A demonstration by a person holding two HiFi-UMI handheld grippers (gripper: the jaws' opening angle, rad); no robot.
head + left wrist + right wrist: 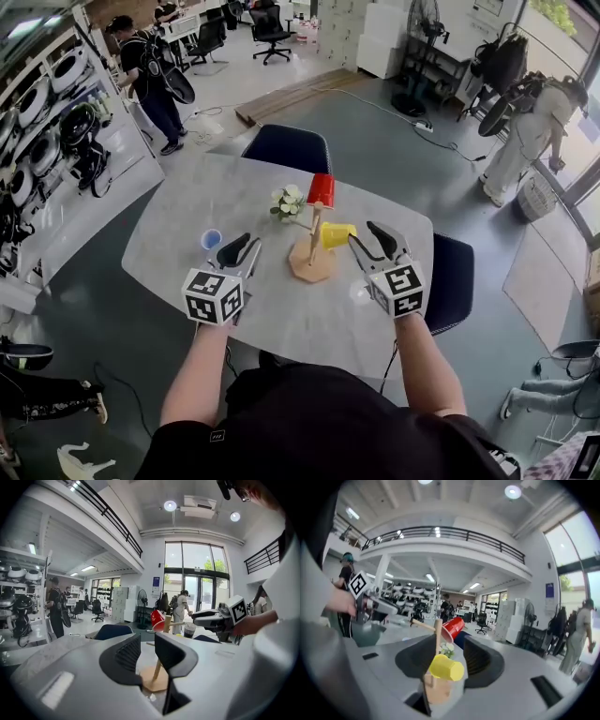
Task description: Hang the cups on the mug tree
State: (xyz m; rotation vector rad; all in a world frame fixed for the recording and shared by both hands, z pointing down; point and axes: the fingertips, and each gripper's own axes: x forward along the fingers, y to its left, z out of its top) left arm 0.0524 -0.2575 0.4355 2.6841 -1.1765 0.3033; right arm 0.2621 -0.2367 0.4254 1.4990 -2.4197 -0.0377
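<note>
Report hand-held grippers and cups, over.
Left hand-held gripper open, empty; right hand-held gripper open, empty. Red cup, yellow cup on mug tree. Blue cup on table.

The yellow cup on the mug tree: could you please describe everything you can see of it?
The yellow cup is plain, glossy and plastic-looking. It hangs on its side from a low peg of the wooden mug tree, below the red cup, its closed bottom toward the right gripper, whose open jaws flank it without visibly pressing.
</note>
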